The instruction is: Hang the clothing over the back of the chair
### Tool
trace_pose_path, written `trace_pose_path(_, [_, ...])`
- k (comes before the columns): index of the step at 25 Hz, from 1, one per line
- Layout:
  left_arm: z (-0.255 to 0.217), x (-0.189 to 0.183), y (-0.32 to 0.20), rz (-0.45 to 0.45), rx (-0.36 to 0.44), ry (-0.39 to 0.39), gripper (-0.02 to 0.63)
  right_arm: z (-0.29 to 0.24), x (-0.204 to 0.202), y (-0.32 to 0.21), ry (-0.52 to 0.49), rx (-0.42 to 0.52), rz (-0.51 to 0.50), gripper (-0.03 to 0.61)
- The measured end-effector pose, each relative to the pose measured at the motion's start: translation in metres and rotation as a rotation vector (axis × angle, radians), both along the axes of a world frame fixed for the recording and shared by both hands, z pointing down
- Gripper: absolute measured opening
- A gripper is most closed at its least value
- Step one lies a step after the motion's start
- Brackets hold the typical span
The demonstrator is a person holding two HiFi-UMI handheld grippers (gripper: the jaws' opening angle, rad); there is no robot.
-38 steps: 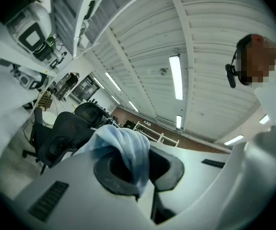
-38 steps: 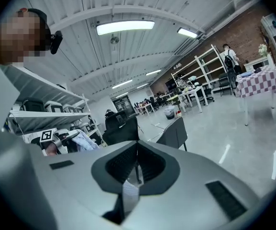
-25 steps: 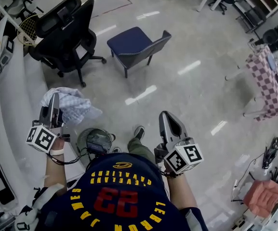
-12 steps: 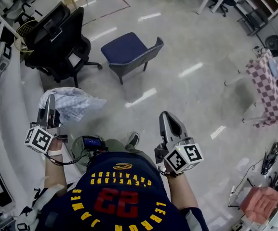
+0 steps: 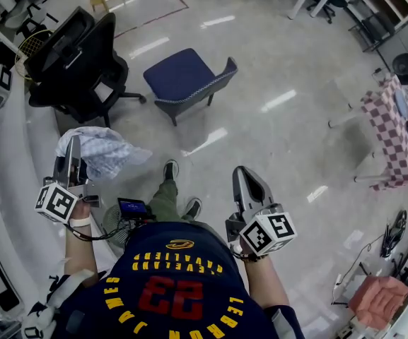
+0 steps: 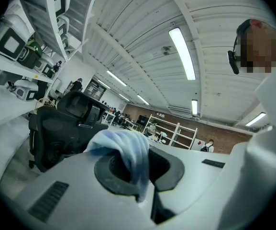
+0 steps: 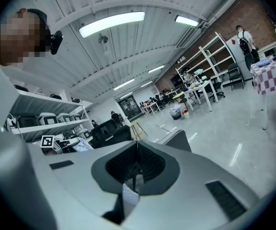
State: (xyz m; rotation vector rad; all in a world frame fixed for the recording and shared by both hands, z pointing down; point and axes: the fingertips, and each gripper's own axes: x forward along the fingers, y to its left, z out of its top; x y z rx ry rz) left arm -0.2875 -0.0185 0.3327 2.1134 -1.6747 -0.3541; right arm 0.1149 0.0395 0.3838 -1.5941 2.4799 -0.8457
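Head view, clothing, open floor, blue chair

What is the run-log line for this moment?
left claw: shut on clothing | right claw: shut | blue chair: ahead, back bare | step: clothing not yet hung

The person's jersey reads 23 and CLEVELAND CAVALIERS.

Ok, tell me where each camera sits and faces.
Head view: on the person's head, facing steeply down at the blue chair; shows arms, left gripper, right gripper.
Left gripper view: rides the left gripper, facing along jaws shut on the cloth.
Right gripper view: rides the right gripper, along its shut jaws.
Shared: both gripper views show the black office chair.
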Motion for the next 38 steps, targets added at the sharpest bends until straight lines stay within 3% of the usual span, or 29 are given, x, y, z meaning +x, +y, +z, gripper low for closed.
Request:
trace_pose_path(13, [0.003,-0.030,-0.134,0.028,0.001,0.001,0.021,-0.003,-0.018,-0.112,0.009,0.013,0.069,0.009])
trace_pose_path(23, [0.004,-0.028,-0.248,0.141,0.016,-0.009,0.020,-0.001,-0.028,-0.177,0.026,-0.001,0.173,0.009])
trace_pose_path(31, [-0.012,-0.008,-0.340,0.257,0.054,-0.028,0.021,0.005,-0.028,-0.196,0.013,-0.022,0.277,0.009])
trace_pose_path(38, [-0.051,0.040,-0.399,0.331,0.130,-0.041,0.021,-0.001,-0.001,-0.207,0.027,-0.026,0.299,0.009])
